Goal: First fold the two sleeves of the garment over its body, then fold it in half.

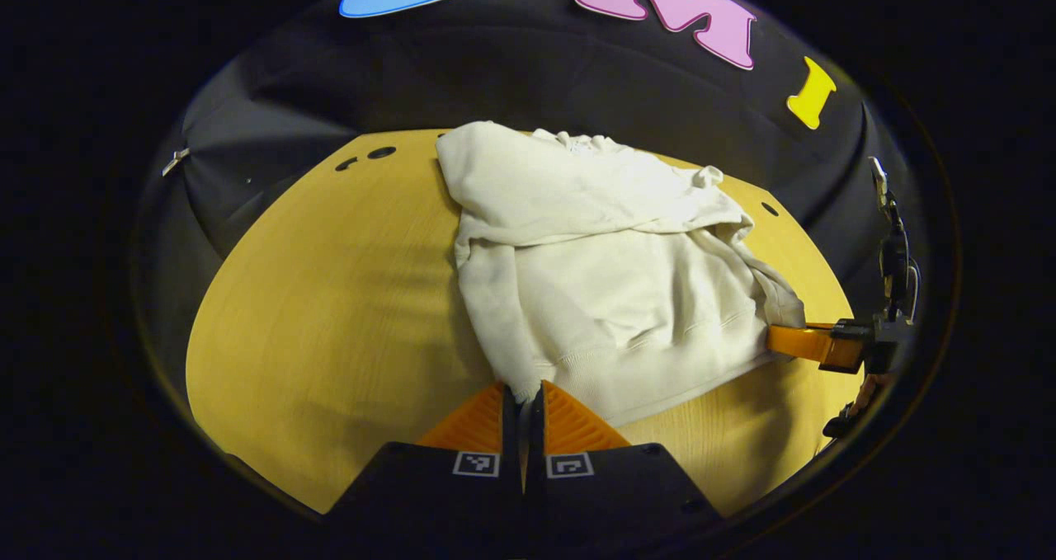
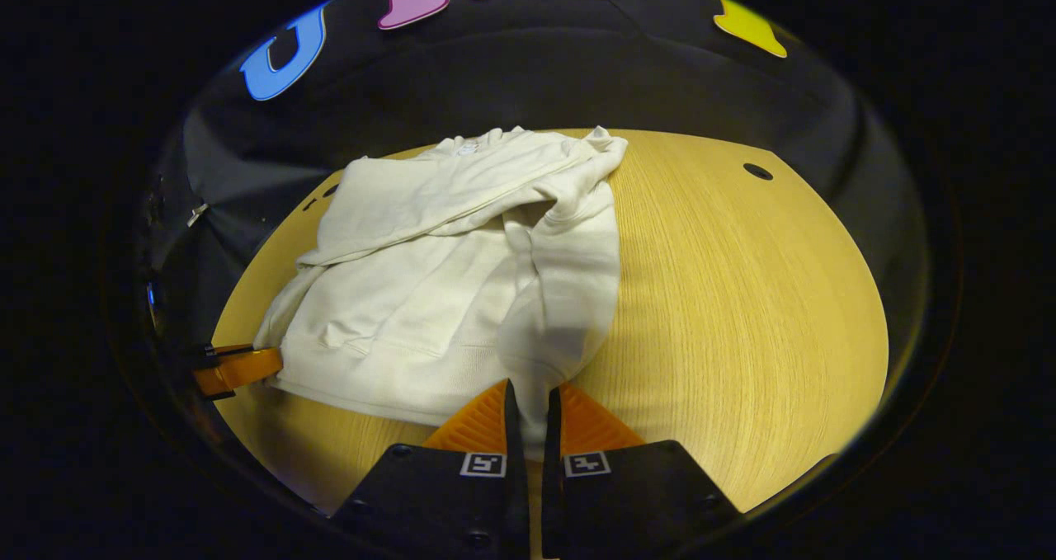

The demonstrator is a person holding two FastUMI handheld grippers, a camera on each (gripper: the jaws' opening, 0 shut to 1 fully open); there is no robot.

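Note:
A cream hooded garment (image 1: 610, 271) lies flat on the round wooden table (image 1: 330, 296), with both sleeves folded across its body. In the left gripper view, my left gripper (image 1: 522, 399) is shut on the near hem corner, cloth pinched between its orange fingers. Farther right, my right gripper (image 1: 792, 339) meets the other hem corner. In the right gripper view, the garment (image 2: 445, 280) spreads to the left, and my right gripper (image 2: 528, 411) is shut on its hem corner. My left gripper (image 2: 247, 366) sits at the far left hem corner.
The table (image 2: 742, 296) has bare wood on both sides of the garment. Small dark holes (image 1: 381, 152) (image 2: 756, 171) sit near its far rim. The black booth wall rises right behind the table.

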